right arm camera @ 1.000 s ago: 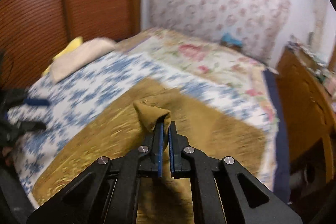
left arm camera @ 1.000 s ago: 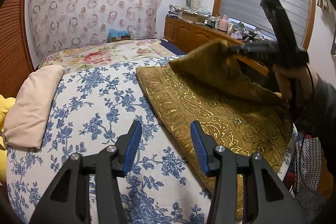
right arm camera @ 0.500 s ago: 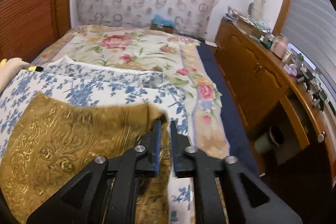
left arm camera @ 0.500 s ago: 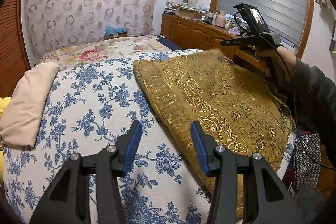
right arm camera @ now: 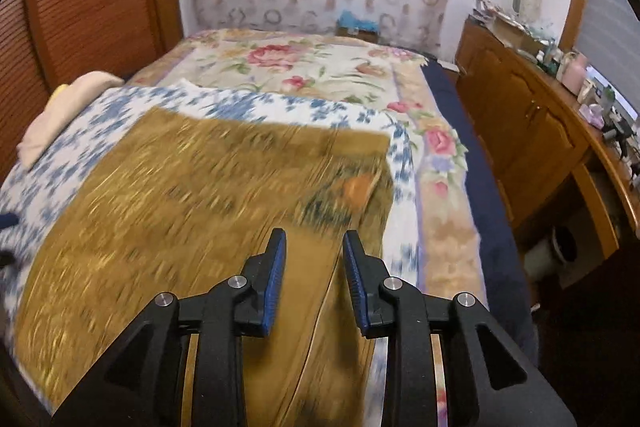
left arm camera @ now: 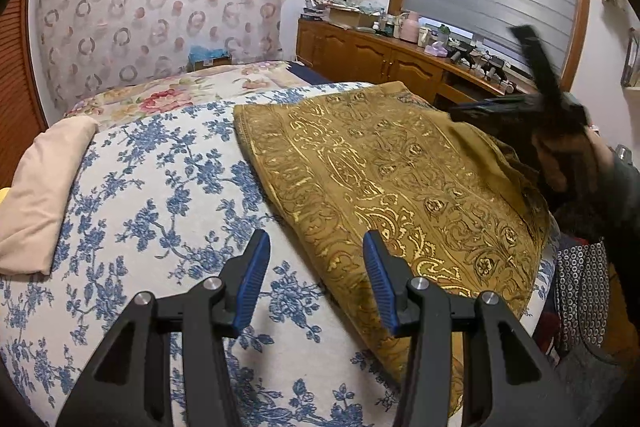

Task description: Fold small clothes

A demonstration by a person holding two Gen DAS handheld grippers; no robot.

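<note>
i have the left hand-held gripper (left arm camera: 316, 279) hovering low over the bed (left arm camera: 152, 195), its blue pads standing fairly wide apart with nothing between them, only the blue-flowered bedspread below. just to its right lies the gold patterned cloth (left arm camera: 384, 187), spread mostly flat on the bedspread, its near edge running down past my right-side finger and its far corner reaching toward the foot of the bed. the cloth's right side rumples up a little where it hangs over the mattress edge.

the right hand-held gripper (right arm camera: 314, 275) sits over that same cloth, near its right edge. its jaws have just been opening and now stand narrowly parted; the pads do not press on anything, and the cloth (right arm camera: 192, 195) lies beneath them rather than pinched. this view is smeared with blur, so i think a fold line runs under the fingers but cannot be sure. from the left view, the right gripper shows as a dark blurred shape held by a hand (left arm camera: 560, 163) at the cloth's far right.

a folded beige pillow (left arm camera: 36, 195) rests at the bed's left side, well apart from the cloth. a wooden sideboard (left arm camera: 372, 55) stands along the window wall.
</note>
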